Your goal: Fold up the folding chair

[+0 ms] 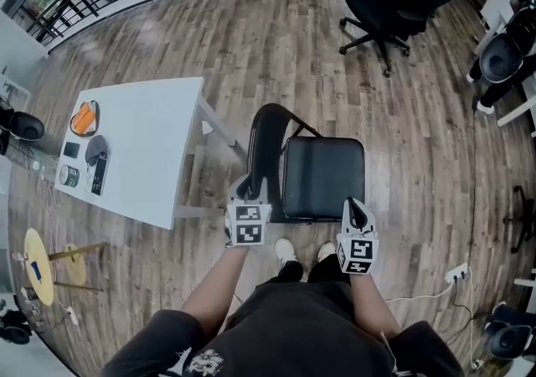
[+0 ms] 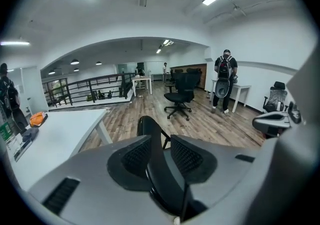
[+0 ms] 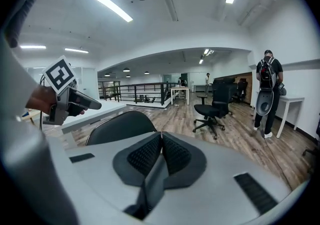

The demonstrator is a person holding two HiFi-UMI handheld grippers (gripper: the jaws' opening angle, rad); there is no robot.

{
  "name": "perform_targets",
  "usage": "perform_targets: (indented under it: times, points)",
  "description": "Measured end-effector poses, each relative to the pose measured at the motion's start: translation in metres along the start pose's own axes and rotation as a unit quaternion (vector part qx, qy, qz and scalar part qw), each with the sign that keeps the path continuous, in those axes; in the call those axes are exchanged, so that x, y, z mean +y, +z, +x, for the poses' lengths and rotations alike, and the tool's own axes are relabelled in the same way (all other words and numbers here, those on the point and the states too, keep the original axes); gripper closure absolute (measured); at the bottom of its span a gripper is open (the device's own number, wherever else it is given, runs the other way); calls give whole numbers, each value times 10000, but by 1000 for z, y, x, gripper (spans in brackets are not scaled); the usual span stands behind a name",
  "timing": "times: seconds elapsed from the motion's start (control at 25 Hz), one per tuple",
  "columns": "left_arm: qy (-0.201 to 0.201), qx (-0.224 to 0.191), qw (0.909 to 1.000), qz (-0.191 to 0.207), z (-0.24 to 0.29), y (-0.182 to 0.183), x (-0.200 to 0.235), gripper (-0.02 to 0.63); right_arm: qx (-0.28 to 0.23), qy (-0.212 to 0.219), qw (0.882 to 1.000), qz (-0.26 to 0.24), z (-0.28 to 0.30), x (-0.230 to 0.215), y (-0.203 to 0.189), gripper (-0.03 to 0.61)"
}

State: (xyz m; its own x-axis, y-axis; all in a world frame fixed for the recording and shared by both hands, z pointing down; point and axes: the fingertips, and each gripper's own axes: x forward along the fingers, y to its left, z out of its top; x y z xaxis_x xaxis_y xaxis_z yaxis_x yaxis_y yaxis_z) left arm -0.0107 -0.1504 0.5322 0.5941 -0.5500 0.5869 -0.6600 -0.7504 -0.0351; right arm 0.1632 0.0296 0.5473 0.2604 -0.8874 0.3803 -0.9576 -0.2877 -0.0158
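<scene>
Left gripper (image 2: 161, 153): jaws apart, and the black rim of the backrest (image 2: 148, 128) runs right up the gap between them. It lies against the pad on the 9 o'clock side, with a sliver of daylight before the 3 o'clock pad, so I read that as straddling the rim and not clamped.

Right gripper (image 3: 161, 151): pads pressed flat together, nothing between them. Its view looks over the curved backrest (image 3: 120, 128) out at 10 o'clock, with the other gripper (image 3: 65, 98) beyond it at 9.

Pull out to the head view. The folding chair (image 1: 322, 176) stands open at 12 o'clock from the person and sits sideways to them: backrest (image 1: 266, 145) on the 9 o'clock side, seat spreading toward 3. The left gripper (image 1: 249, 189) is up against the near end of that backrest, at the seat's 8 o'clock. The right gripper (image 1: 357, 209) lies over the seat's 5 o'clock corner; I cannot tell whether it touches.

Here is what the fold hangs on. The rim's long axis runs 6 to 12 through the left jaws, leaning slightly toward 11, so those jaws are lined up to close across it. The left hand is clearly the nearer one to a grip. The right, closed as it is, looks better placed to nudge the seat edge than to grab.

The white table (image 1: 142, 149) stands near at 9 o'clock, worth minding as the frame swings.
</scene>
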Motion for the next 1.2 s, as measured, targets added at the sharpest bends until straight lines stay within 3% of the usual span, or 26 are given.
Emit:
perform_targets:
  times: [0.08,0.16,0.24,0.44,0.6,0.84,0.96,1.08,1.2]
  points:
    - [5,206,9998,-13,12,-5,4,464,191,173,9996,107,11,-3,-13,550]
    - [1,515,9987,-31,26,-13,8,440,397,386,9980,299,26,-8,-27,445]
    - [18,872,9962,-87,40,-21,13,420,651,527,9950,550,41,-19,-45,402]
    - [-88,1493,9876,-473,74,-39,19,347,1346,538,9842,1015,72,-71,-105,302]
    - [-184,1636,9834,-767,98,-44,23,327,1985,678,9696,1260,98,-113,-163,278]
    - [-200,1949,9762,-930,123,-57,30,327,2888,892,9360,1804,121,-155,-250,270]
    - [-220,2031,9730,-1078,133,-63,21,327,3179,1117,9230,1857,135,-172,-285,270]
    - [-150,2020,9746,-955,141,-59,24,327,3371,1204,9132,1946,152,-184,-318,270]
    - [-79,1942,9750,-1077,150,-61,28,327,3517,1231,9025,2159,173,-195,-351,270]
